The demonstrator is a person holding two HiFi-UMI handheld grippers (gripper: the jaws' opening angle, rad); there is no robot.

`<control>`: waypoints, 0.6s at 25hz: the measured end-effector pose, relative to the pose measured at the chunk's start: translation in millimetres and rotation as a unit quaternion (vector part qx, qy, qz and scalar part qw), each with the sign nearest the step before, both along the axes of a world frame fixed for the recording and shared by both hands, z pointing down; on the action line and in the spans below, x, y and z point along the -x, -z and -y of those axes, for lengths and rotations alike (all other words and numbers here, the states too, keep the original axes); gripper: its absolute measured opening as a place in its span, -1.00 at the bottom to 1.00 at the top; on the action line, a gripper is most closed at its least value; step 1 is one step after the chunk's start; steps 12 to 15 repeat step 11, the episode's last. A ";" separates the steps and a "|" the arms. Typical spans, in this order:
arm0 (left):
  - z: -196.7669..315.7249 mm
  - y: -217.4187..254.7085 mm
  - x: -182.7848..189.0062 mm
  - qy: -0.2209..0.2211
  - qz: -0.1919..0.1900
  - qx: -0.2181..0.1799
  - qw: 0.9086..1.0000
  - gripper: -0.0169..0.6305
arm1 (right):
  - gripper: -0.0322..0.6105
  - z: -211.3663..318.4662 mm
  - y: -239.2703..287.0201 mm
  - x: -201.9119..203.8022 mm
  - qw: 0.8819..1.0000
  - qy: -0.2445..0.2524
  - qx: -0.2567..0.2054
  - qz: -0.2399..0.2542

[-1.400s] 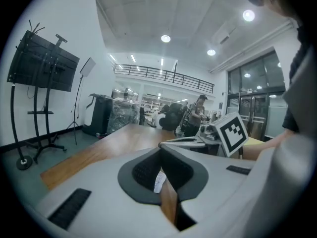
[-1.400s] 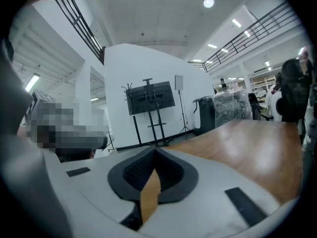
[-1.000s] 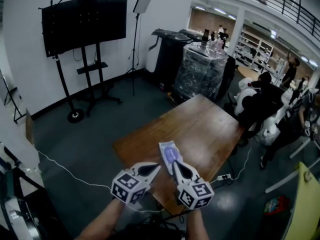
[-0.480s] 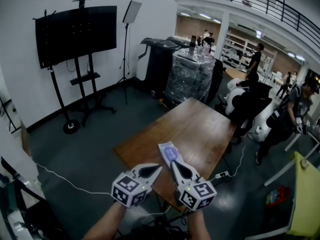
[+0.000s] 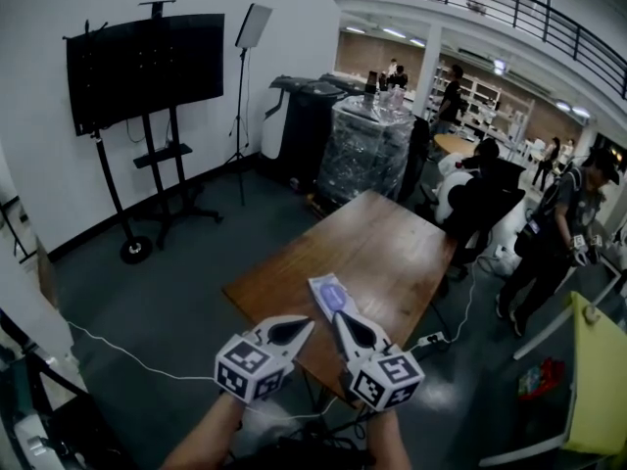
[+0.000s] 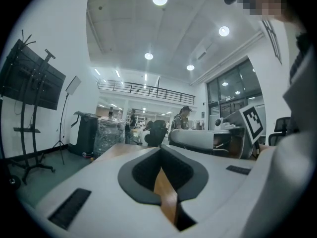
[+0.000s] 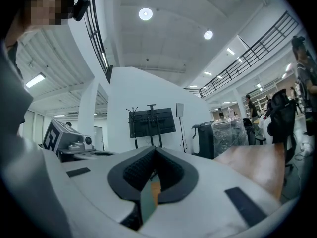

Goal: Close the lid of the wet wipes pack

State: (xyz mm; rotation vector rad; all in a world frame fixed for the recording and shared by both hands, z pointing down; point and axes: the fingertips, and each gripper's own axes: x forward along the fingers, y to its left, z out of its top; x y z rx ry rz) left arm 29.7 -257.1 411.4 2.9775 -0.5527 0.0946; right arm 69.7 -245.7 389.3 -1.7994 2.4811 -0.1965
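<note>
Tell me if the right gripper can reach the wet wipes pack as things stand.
Probably yes. In the head view the wet wipes pack lies on the table right in front of the right gripper, with nothing between them.

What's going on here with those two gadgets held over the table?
A person holds a hand-held gripper in each hand, the left gripper and the right gripper, over the near edge of a wooden table. A wet wipes pack lies on the table just beyond their tips. Both grippers are closed and hold nothing, and neither appears to press on the pack. The pack is too small in view to tell if it is open or shut.
</note>
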 end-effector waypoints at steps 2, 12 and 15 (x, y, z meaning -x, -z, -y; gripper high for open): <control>-1.5 1.8 1.1 -0.001 -0.003 -0.001 1.000 -0.93 | -0.89 -1.8 1.0 1.0 1.000 -0.002 0.000 -0.001; -6.2 0.2 8.4 -0.006 -0.006 -0.004 1.000 -0.93 | -0.89 -5.9 -0.3 6.6 1.000 -0.013 -0.001 -0.003; -6.2 0.2 8.4 -0.006 -0.006 -0.004 1.000 -0.93 | -0.89 -5.9 -0.3 6.6 1.000 -0.013 -0.001 -0.003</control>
